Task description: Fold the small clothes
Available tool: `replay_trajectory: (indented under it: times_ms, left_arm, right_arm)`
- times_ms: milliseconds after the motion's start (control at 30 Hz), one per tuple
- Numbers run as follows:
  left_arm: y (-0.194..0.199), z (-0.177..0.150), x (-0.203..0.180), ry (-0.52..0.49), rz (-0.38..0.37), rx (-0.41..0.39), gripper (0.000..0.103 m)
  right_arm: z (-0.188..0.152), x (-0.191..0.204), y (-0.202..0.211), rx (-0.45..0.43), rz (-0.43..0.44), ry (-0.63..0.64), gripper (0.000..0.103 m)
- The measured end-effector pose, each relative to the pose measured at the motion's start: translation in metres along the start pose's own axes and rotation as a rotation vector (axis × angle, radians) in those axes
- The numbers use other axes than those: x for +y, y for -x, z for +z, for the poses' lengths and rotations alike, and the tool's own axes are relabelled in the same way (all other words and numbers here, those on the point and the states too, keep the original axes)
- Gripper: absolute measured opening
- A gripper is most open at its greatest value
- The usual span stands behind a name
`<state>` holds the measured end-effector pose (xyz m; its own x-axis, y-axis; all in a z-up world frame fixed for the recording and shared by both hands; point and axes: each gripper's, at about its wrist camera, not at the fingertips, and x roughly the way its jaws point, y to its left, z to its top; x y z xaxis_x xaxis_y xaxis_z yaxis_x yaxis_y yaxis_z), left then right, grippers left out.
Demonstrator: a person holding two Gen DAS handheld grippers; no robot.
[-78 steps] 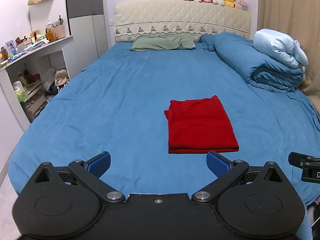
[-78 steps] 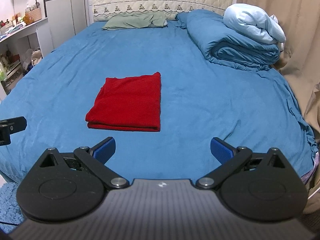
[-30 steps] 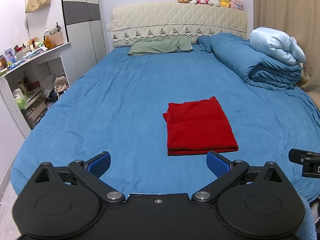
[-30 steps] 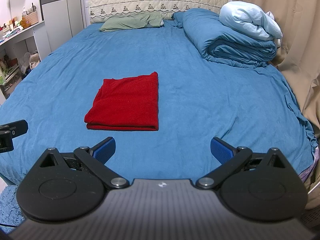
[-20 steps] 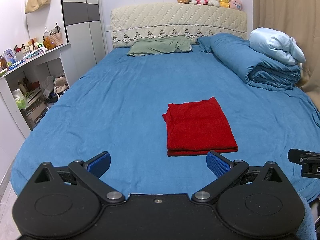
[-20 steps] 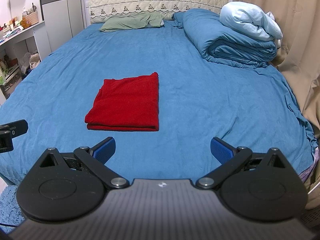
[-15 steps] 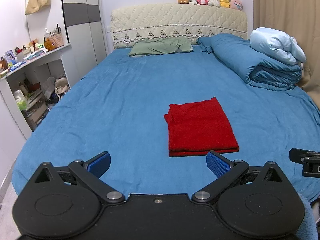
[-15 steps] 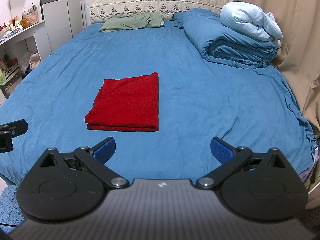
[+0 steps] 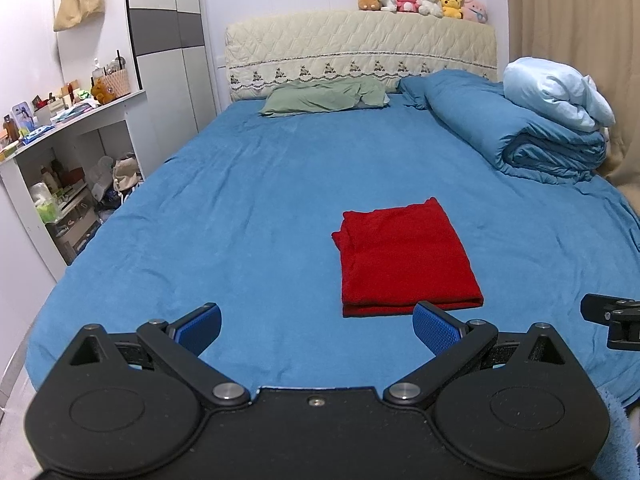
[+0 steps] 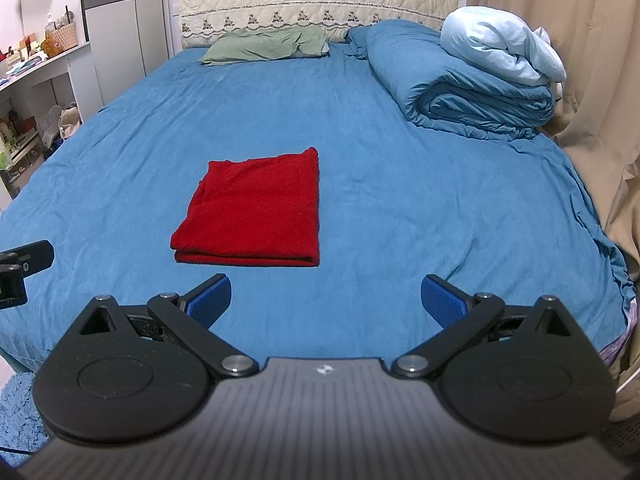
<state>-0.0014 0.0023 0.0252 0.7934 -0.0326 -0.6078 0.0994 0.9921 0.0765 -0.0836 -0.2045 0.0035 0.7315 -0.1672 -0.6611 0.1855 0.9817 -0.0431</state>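
Observation:
A red garment (image 9: 404, 262) lies folded into a flat rectangle on the blue bed sheet (image 9: 248, 216); it also shows in the right wrist view (image 10: 256, 216). My left gripper (image 9: 318, 330) is open and empty, held near the bed's front edge, short of the garment and to its left. My right gripper (image 10: 326, 298) is open and empty, held near the front edge, short of the garment and to its right. Neither gripper touches the cloth.
A rolled blue duvet (image 9: 516, 140) with a pale blue blanket (image 9: 556, 92) lies at the back right. A green pillow (image 9: 324, 96) lies by the headboard (image 9: 360, 56). A cluttered white shelf (image 9: 60, 152) stands left of the bed. Beige curtains (image 10: 580, 80) hang on the right.
Both grippers have stayed open and empty. The views have shifted only slightly. The folded red garment has not moved.

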Motion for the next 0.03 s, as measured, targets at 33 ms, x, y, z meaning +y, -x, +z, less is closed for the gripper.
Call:
replay_trajectory:
  times_ms: [33]
  left_arm:
    - [-0.0009,0.0004,0.0003,0.0,-0.002,0.002,0.103]
  right_arm:
    - [0.0004,0.0003,-0.0004,0.001,0.001,-0.001,0.103]
